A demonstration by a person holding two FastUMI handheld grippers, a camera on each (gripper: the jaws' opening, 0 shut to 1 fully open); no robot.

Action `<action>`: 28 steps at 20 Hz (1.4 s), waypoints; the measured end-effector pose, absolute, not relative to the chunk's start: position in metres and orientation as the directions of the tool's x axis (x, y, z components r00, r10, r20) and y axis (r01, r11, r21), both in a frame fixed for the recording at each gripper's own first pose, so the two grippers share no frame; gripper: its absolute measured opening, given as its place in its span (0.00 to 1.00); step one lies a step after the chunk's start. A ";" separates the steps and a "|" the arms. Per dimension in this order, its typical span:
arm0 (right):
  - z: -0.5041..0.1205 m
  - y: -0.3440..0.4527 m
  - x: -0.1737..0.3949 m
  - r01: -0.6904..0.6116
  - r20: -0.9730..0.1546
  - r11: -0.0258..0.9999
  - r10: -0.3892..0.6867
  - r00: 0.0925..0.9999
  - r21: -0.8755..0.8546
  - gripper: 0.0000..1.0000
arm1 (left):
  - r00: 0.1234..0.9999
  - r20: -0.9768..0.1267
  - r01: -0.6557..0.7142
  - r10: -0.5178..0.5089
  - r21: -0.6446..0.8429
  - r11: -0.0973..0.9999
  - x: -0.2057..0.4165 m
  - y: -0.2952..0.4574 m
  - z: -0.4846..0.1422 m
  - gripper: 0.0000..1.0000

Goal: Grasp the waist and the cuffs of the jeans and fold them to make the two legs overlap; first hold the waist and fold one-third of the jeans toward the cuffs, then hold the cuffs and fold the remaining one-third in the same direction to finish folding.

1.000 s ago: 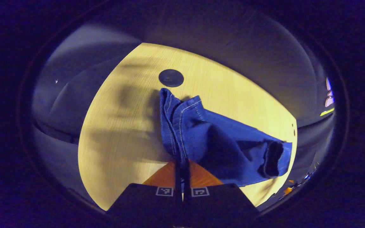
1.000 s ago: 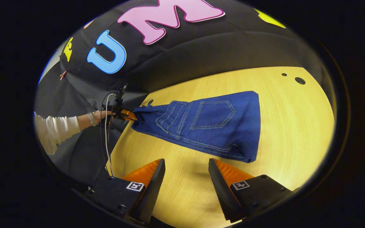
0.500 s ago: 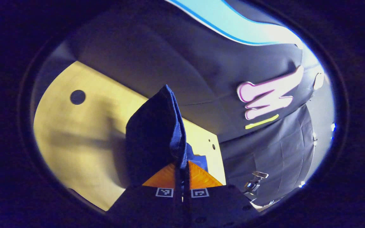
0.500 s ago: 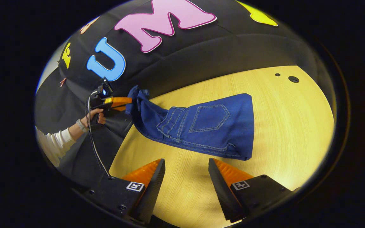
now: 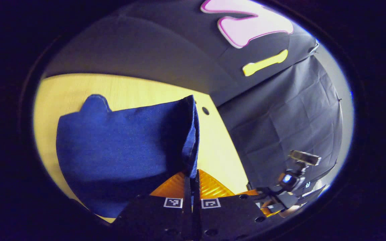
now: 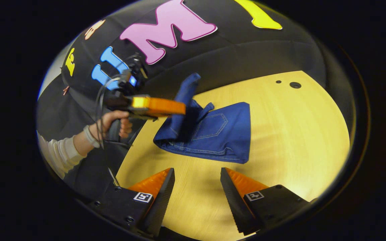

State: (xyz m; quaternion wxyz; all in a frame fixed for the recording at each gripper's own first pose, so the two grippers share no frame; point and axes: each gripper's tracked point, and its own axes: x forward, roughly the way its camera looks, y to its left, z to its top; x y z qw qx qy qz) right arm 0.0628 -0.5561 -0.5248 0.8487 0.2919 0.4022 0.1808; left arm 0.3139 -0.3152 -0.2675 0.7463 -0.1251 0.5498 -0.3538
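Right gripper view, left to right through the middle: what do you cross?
Sleeve → hand → left tool gripping the cuffs → folded jeans → bare table.

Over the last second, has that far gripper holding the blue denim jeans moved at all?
Yes. The left gripper has carried the cuff end of the blue denim jeans up and inward from the wooden table's edge, over the pocket.

A light wooden table (image 6: 290,134) with a pale grain carries one thing: blue jeans (image 6: 219,137), folded, lying flat near its middle with a back pocket facing up. One end of the jeans rises off the surface. Two small dark holes (image 6: 294,85) sit near the far corner.
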 end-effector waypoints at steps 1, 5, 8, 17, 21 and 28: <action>-0.525 -0.564 0.060 -0.079 -0.582 0.775 0.534 0.613 0.627 0.84 | 0.151 -0.787 0.387 -0.599 -0.510 0.768 0.316 -0.304 -0.295 0.06; -0.526 -0.591 0.054 -0.105 -0.589 0.803 0.513 0.624 0.587 0.84 | 0.193 -0.867 0.299 -0.459 -0.394 0.869 0.312 -0.289 -0.325 0.10; -0.518 -0.609 0.060 -0.115 -0.582 0.837 0.464 0.668 0.535 0.85 | 0.276 -0.798 0.267 -0.536 -0.472 0.840 0.315 -0.314 -0.292 0.73; -0.401 -0.649 0.045 -0.103 -0.413 0.963 0.202 0.888 0.249 0.97 | 0.758 -0.426 0.533 -0.494 -0.033 0.846 0.213 -0.290 -0.067 0.96; -0.324 -0.652 0.008 -0.063 -0.293 0.984 0.110 0.950 0.166 0.97 | 0.839 -0.273 0.478 -0.470 -0.039 0.877 0.137 -0.274 -0.009 0.96; -0.251 -0.643 -0.055 -0.001 -0.171 0.986 0.030 0.985 0.166 0.97 | 0.936 -0.117 0.331 -0.332 -0.034 0.943 0.017 -0.220 0.058 0.95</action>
